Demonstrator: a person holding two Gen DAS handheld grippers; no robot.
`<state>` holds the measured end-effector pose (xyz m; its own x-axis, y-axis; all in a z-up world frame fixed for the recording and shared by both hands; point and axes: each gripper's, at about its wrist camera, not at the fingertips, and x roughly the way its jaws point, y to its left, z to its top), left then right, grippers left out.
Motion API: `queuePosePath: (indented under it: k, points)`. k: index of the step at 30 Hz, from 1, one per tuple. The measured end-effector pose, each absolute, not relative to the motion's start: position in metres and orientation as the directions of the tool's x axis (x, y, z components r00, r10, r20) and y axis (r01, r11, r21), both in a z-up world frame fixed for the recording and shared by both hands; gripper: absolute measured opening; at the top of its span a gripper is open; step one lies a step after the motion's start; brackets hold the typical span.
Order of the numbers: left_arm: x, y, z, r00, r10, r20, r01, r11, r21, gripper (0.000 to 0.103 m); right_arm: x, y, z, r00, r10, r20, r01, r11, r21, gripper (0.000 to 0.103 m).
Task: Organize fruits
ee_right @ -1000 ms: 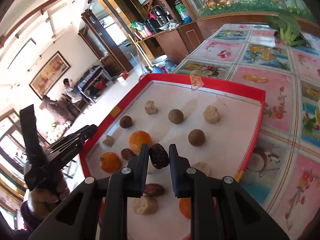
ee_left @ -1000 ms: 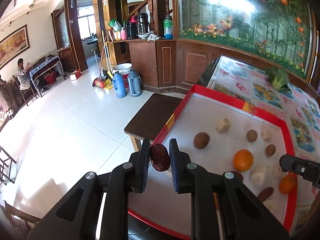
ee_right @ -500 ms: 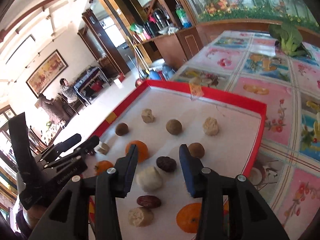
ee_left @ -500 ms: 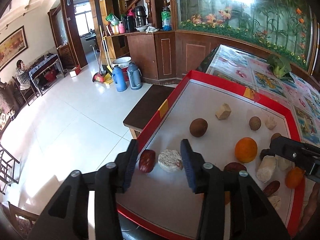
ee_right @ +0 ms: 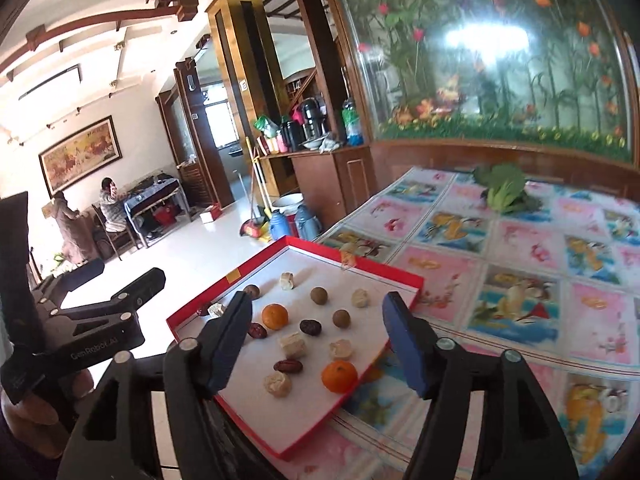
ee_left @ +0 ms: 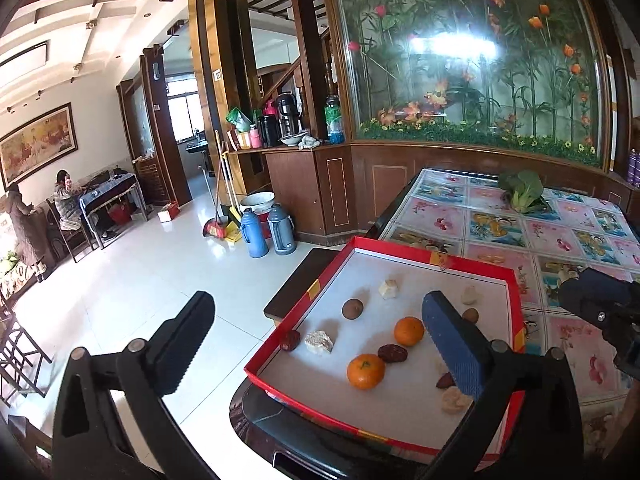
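Observation:
A red-rimmed tray with a white floor holds the scattered fruits and pale snack pieces. My left gripper hangs above and behind the tray's near left corner, its jaws opening wide with nothing held. Below its gap lie a red date, a pale chunk and two oranges. My right gripper is also back from the tray, jaws opening and empty. A dark date lies mid-tray between a brown ball and an orange.
The tray sits at the corner of a table with a fruit-patterned cloth; a leafy green vegetable lies at its far side. A dark stool stands beside the table. Thermos flasks and a broom are on the tiled floor.
Each gripper held a date a second ago. Both have opened and left the dates in the tray. Both have drawn back and upward, so the tray looks smaller.

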<state>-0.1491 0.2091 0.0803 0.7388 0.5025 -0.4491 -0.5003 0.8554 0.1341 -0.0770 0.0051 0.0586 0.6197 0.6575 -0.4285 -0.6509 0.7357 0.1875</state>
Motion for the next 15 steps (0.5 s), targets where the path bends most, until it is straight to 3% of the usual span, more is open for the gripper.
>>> queuePosePath:
  k: [3, 15]
  points:
    - [-0.165, 0.193, 0.087, 0.75, 0.508, -0.423, -0.506, 0.853, 0.128, 0.103, -0.094, -0.006, 0.066, 0.64, 0.656, -0.4, -0.649, 0.74, 0.176, 0.078]
    - [-0.209, 0.163, 0.118, 0.788, 0.474, -0.393, -0.484, 0.871, 0.082, 0.103, -0.134, -0.026, 0.08, 0.743, 0.609, -0.278, -0.609, 0.787, 0.098, 0.083]
